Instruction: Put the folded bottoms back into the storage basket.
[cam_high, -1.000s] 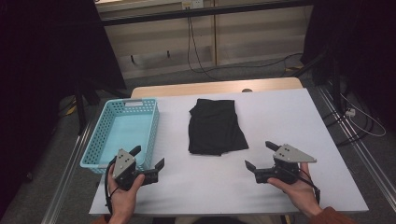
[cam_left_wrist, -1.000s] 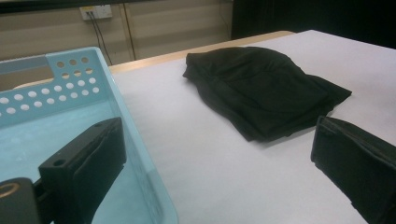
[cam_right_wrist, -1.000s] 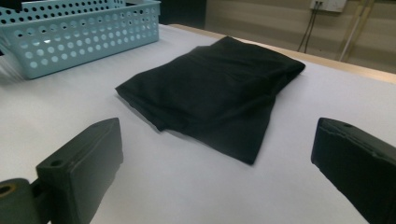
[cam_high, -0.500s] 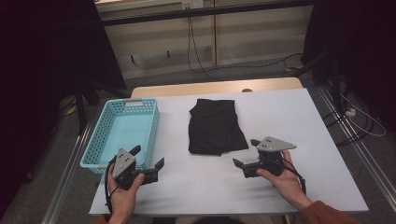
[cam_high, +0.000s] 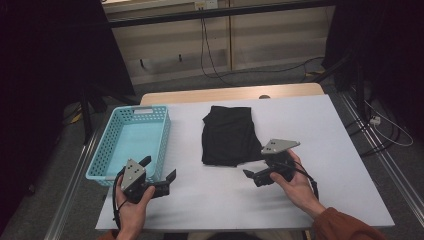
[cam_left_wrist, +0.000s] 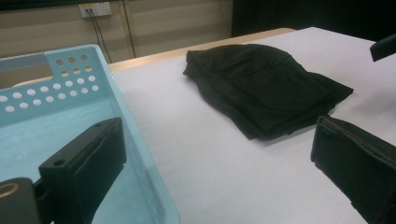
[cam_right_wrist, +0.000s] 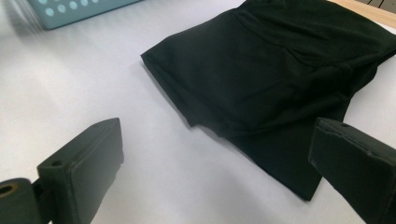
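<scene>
- Resting at the left edge of the white desk (cam_high: 320, 150), the pale blue basket (cam_high: 107, 150) stands with nothing in it
- Your left gripper (cam_high: 159, 176) sits at the basket's near right corner, its fingers (cam_left_wrist: 84, 161) spread wide apart and holding nothing; in the left gripper view one finger shows over the basket's inside, the other over bare desk
- The folded black cloth (cam_high: 230, 135) lies flat in the middle of the desk, well apart from the basket
- Your right gripper (cam_high: 262, 172) is just beside the cloth's near right corner, its fingers (cam_right_wrist: 81, 170) wide apart and empty; in the right gripper view the cloth's near edge lies between them, untouched
</scene>
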